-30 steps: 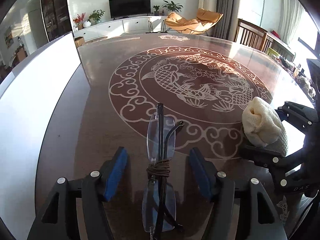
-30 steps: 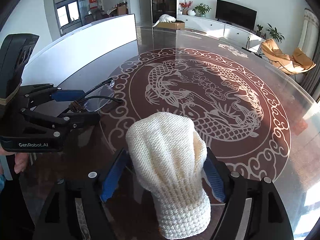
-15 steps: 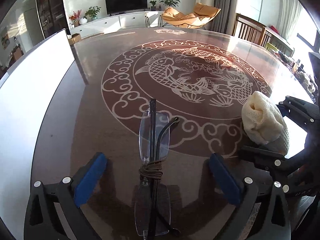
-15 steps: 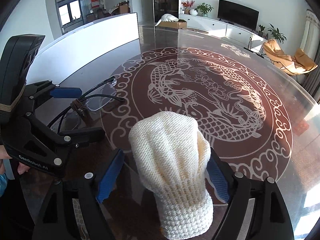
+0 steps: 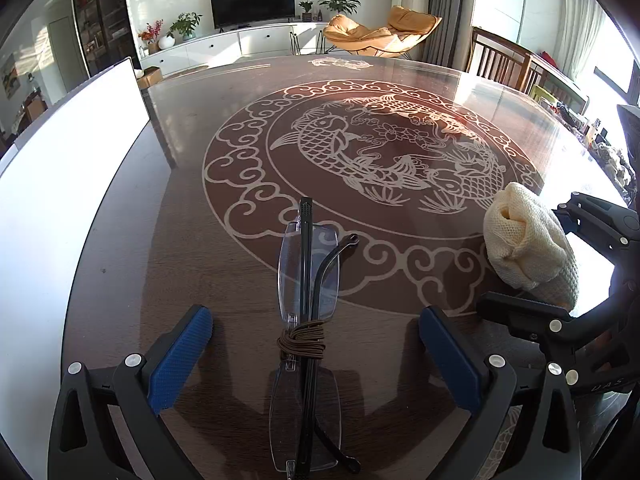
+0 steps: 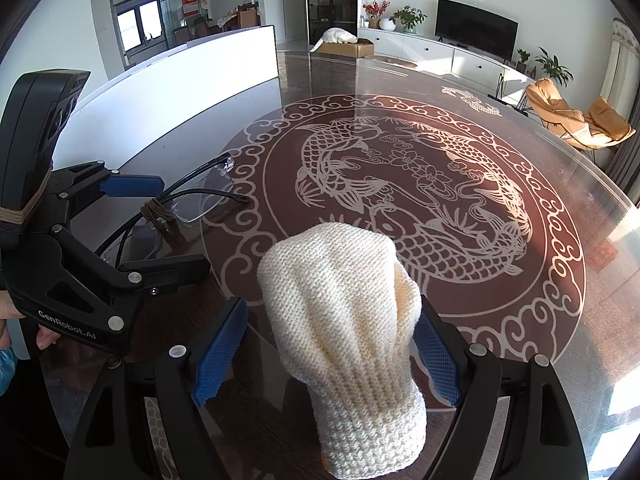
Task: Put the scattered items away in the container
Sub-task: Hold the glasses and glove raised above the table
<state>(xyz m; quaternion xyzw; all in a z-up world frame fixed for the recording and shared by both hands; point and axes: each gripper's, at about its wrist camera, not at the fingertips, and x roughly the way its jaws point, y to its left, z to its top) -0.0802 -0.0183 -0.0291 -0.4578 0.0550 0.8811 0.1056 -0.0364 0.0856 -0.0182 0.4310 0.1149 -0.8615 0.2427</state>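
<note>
Folded rimless glasses [image 5: 308,280], tied at the bridge with a brown cord, lie on the table. They sit between the blue pads of my left gripper [image 5: 315,316], which is wide open and touches nothing. From the right wrist view the glasses [image 6: 200,200] rest between the spread fingers of the left gripper [image 6: 182,224]. A cream knitted glove [image 6: 344,300] stands between the pads of my right gripper [image 6: 328,336]. The jaws are open: its left pad is clear of the wool, its right pad is just at the edge. The glove [image 5: 528,248] also shows at the right of the left wrist view. No container is recognisable.
The round dark table [image 5: 380,152] has a glass top with a pale koi pattern. A tall white panel [image 5: 60,160] runs along its left side. A person's hand [image 6: 40,332] holds the left gripper. Chairs and living-room furniture stand beyond the table.
The left gripper's jaws have spread from close beside the glasses to fully wide, and the glasses lie still on the table. The right gripper and glove have hardly moved.
</note>
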